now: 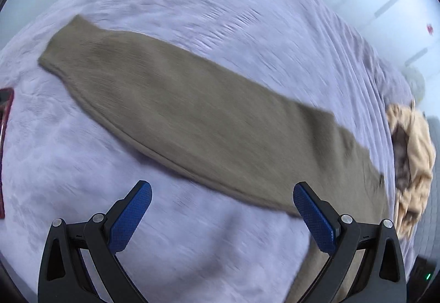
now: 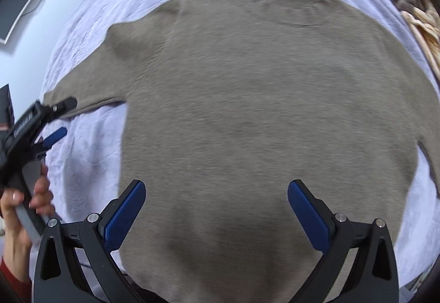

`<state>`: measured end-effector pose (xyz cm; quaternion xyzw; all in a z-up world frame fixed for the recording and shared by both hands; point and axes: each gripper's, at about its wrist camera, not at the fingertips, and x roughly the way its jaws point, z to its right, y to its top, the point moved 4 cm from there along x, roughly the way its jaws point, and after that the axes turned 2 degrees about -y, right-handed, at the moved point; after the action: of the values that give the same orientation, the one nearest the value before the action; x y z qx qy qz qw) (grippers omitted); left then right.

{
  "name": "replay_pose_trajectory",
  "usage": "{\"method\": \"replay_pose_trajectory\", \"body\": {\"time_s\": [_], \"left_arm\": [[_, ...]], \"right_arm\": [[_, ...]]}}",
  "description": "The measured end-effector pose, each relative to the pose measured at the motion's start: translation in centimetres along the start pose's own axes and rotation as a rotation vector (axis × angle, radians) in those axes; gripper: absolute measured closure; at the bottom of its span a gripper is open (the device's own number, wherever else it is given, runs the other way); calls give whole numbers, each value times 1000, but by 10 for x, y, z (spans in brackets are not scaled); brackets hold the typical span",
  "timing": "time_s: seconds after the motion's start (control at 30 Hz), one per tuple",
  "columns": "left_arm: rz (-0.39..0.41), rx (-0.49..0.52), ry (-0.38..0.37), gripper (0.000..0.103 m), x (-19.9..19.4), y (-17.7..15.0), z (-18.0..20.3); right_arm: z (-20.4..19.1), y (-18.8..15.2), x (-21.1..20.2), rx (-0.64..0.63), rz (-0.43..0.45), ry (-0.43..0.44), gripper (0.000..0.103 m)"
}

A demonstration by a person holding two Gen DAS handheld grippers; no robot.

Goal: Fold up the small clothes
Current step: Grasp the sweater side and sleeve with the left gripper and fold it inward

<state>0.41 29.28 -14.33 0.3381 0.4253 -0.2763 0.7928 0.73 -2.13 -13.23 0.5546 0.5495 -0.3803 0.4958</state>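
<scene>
A taupe knit sweater (image 2: 261, 116) lies flat on a lavender bedspread (image 2: 90, 165). Its left sleeve (image 1: 178, 110) stretches out across the left wrist view, cuff at the far left. My left gripper (image 1: 222, 193) is open and empty, hovering just short of the sleeve's near edge. It also shows in the right wrist view (image 2: 60, 121), held by a hand at the sleeve's end. My right gripper (image 2: 217, 190) is open and empty above the sweater's lower body.
A tan and brown heap of clothes (image 1: 412, 160) lies at the bed's right edge and shows in the right wrist view (image 2: 412, 0). A dark red object (image 1: 4, 110) sits at the left edge. White wardrobe doors (image 1: 385, 0) stand beyond the bed.
</scene>
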Motion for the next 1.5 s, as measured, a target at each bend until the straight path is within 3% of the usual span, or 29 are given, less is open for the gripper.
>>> {"method": "replay_pose_trajectory", "body": {"time_s": [0.2,0.3,0.43,0.5,0.57,0.6,0.67,0.7,0.8,0.97,1.17,1.33,1.5], "left_arm": [[25,-184,-147,0,21,26,-56],[41,-178,-206,0,28,31,-53],[101,-150,-205,0,26,36,-38],[136,-155,-172,9,23,39,-36],[158,-167,-141,35,22,42,-39],[162,-172,-134,43,23,44,-41],[164,-179,-147,86,26,47,-45],[164,-180,-157,92,27,48,-48],[199,-156,-157,93,21,49,-46],[272,24,-209,93,-7,48,11],[273,206,-329,93,-24,32,109],[200,363,-414,93,-11,-12,205],[78,512,-432,93,29,-78,290]], "right_arm": [[-42,-4,24,-81,-22,30,0],[-56,-7,35,-106,-38,46,0],[-65,-8,47,-116,-61,71,0],[-71,-10,51,-129,-63,79,0],[-75,-10,57,-139,-66,82,0],[-77,-9,61,-141,-67,84,0],[-78,-9,63,-140,-69,93,0],[-77,-11,62,-137,-69,100,0],[-70,-13,59,-131,-67,116,0],[-52,-15,49,-126,-37,135,0],[-7,-10,23,-53,47,148,0],[43,-8,3,34,107,135,0],[107,-18,-17,157,165,104,0]]}}
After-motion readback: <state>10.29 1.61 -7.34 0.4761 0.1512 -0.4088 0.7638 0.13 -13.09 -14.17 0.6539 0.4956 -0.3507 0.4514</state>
